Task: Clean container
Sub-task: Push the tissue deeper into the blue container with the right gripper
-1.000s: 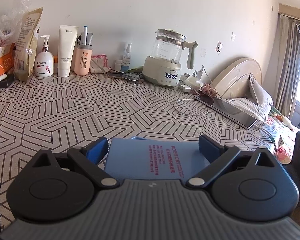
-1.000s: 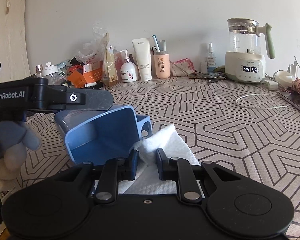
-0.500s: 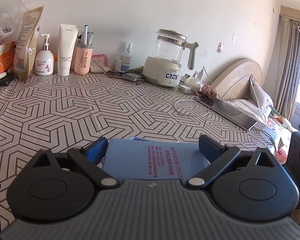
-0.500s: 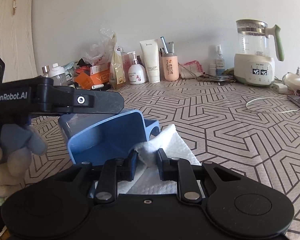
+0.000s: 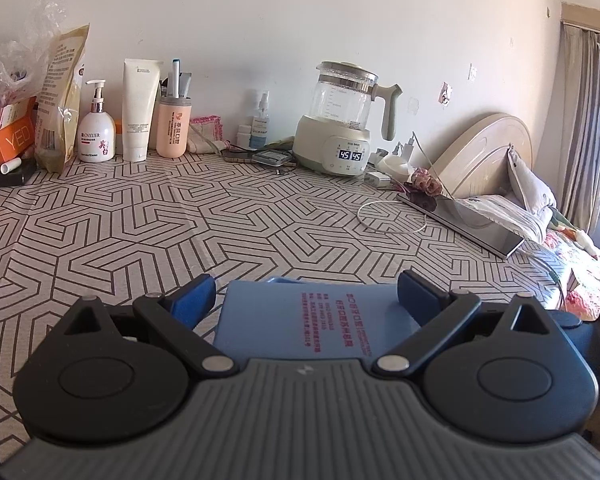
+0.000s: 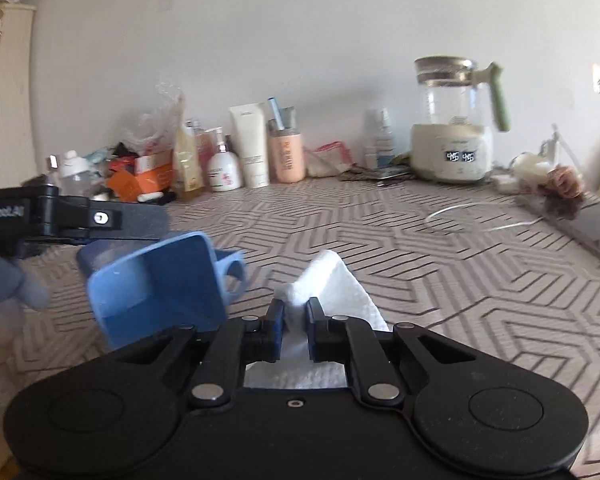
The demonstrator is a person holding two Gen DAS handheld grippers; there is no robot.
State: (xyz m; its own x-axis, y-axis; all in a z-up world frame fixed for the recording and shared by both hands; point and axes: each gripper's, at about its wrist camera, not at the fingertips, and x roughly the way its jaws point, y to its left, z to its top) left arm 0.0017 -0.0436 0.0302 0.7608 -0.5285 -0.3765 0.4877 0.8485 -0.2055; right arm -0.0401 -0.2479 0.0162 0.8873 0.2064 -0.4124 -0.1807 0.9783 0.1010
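Note:
A blue plastic container (image 5: 300, 316) with red print on its side sits between the fingers of my left gripper (image 5: 308, 294), which holds it above the patterned table. In the right wrist view the container (image 6: 156, 280) is tilted with its open mouth facing me, a ring holder on its right side. The left gripper (image 6: 100, 224) grips it from the left. My right gripper (image 6: 294, 314) is shut on a folded white paper towel (image 6: 336, 284), just right of the container's mouth and apart from it.
The table has a patterned cloth (image 5: 140, 232). Along the back wall stand a kettle (image 5: 340, 120), a pink cup (image 5: 172, 128), a white tube (image 5: 138, 108), a pump bottle (image 5: 96, 128) and a bag. A white cable (image 5: 388, 216) and a dark tablet (image 5: 472, 220) lie at the right.
The right gripper with the towel has pulled back and lifted; the view is blurred by motion. The container has tilted further toward the right gripper. The left wrist view barely shifts.

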